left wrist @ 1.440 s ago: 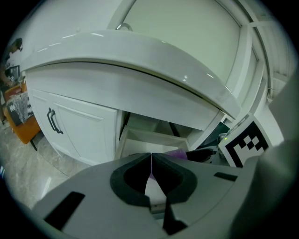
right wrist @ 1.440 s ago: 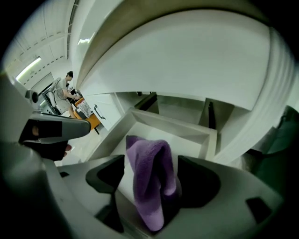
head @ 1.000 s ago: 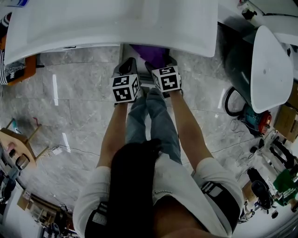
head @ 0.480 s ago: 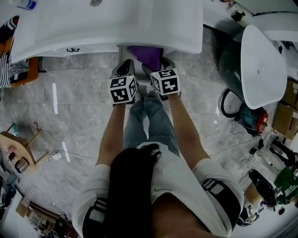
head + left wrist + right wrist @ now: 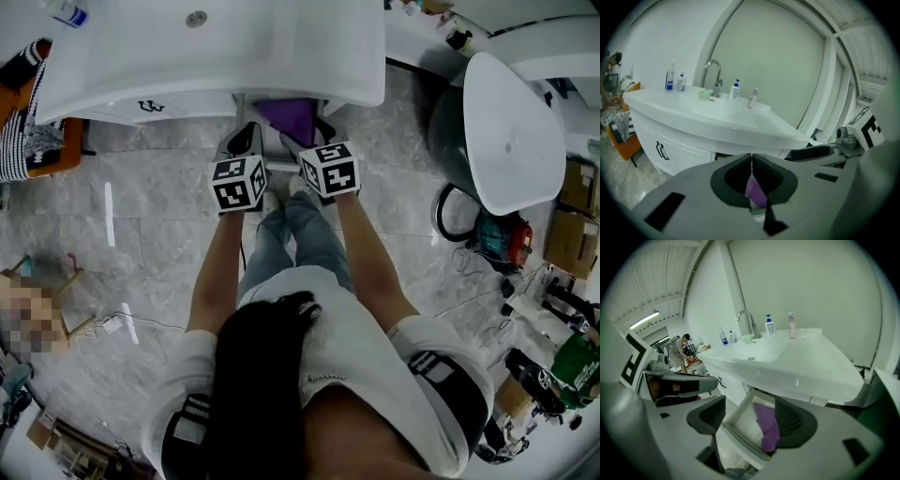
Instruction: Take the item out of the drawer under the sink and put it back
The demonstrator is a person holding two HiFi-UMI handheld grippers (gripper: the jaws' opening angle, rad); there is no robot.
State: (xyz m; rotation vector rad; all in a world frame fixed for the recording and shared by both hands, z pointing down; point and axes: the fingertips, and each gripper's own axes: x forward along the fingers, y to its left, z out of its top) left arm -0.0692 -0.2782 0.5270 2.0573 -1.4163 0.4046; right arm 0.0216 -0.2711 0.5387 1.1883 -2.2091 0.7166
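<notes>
Left gripper (image 5: 751, 155) is pinched shut, empty. Right gripper (image 5: 752, 414) gapes wide over the drawer (image 5: 739, 438); drop squarely onto the cloth (image 5: 767, 426) along its right edge.

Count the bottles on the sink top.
4. Left of the faucet: a tall bottle and a small bottle. Right of it: a pump bottle and a slim bottle. Others may be hidden.
</notes>
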